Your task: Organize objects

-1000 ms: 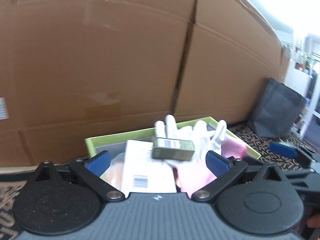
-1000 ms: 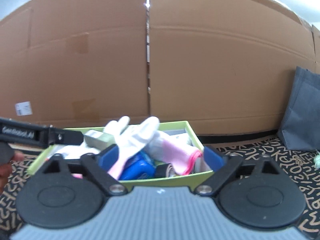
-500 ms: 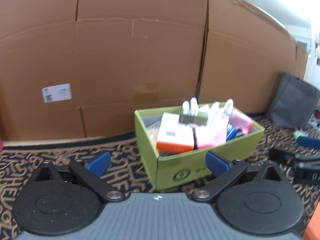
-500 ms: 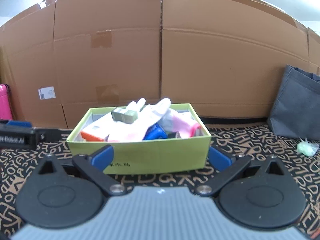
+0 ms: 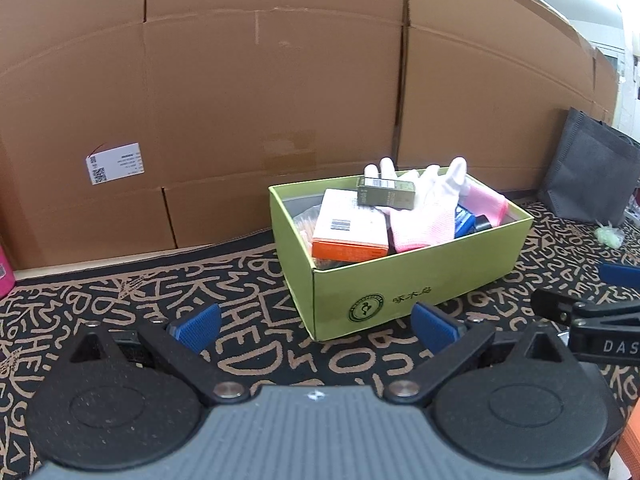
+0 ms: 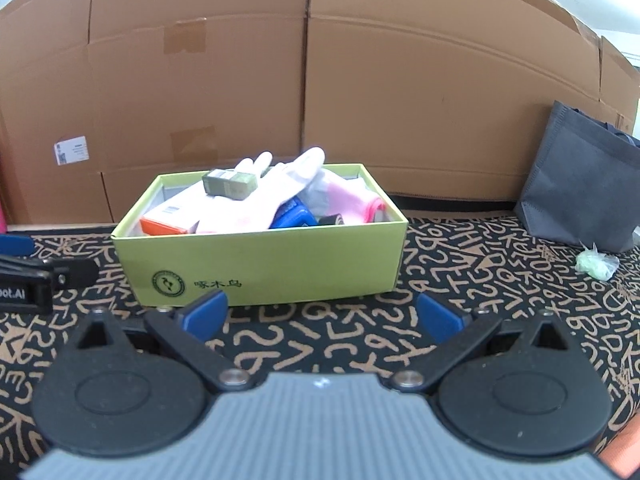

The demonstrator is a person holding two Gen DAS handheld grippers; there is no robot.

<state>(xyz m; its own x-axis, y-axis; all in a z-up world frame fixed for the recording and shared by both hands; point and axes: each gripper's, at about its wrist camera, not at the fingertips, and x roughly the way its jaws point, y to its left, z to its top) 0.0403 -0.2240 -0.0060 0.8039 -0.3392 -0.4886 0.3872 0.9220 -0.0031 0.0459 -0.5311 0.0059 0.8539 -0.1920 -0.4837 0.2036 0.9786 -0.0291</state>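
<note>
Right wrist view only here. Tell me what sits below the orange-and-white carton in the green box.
Observer: The left wrist view shows a clear packet tucked beside and below the orange-and-white carton, against the left wall of the green box.
Operator: Report any label on the olive carton.
Observer: The olive carton has a white barcode label at its left end.
Operator: Check the green box's left short side.
Observer: That side is plain green, with no print on it.
</note>
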